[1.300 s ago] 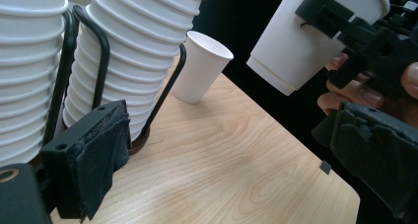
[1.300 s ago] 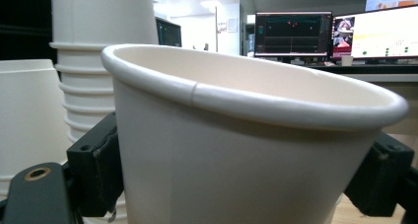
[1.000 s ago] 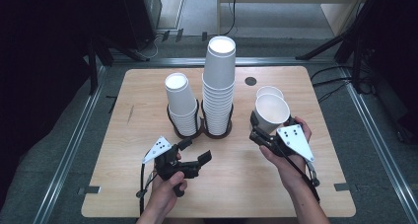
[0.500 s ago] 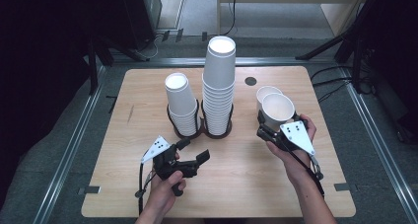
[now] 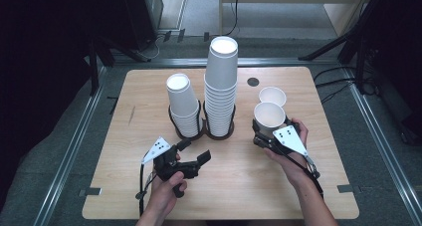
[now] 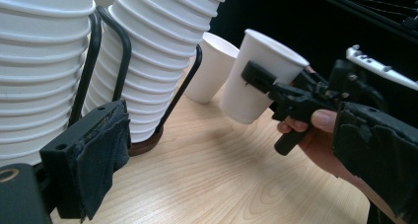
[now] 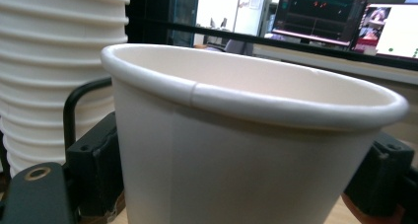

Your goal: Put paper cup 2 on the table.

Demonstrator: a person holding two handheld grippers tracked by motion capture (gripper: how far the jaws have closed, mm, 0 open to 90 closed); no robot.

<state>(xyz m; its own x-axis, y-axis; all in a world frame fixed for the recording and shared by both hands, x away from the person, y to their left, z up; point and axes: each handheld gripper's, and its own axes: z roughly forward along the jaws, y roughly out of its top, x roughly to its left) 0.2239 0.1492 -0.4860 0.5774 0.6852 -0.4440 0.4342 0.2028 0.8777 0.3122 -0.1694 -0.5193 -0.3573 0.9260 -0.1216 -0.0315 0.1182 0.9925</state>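
Note:
My right gripper is shut on a white paper cup that it grips by the side wall. The cup hangs upright, slightly tilted, just above the wooden table. Its rim sits between my black jaws. A second single cup stands on the table just behind it. To the left are a tall stack of cups and a shorter stack. My left gripper is open and empty near the front of the table, pointing towards the stacks.
Each stack sits in a black wire holder on a round base. A small dark round mark lies on the table at the back. Metal rails run along the floor beside the table. Lit screens show far behind.
The right gripper has sunk towards the table with the cup held in it, staying in front of the single standing cup. The left gripper has stayed put.

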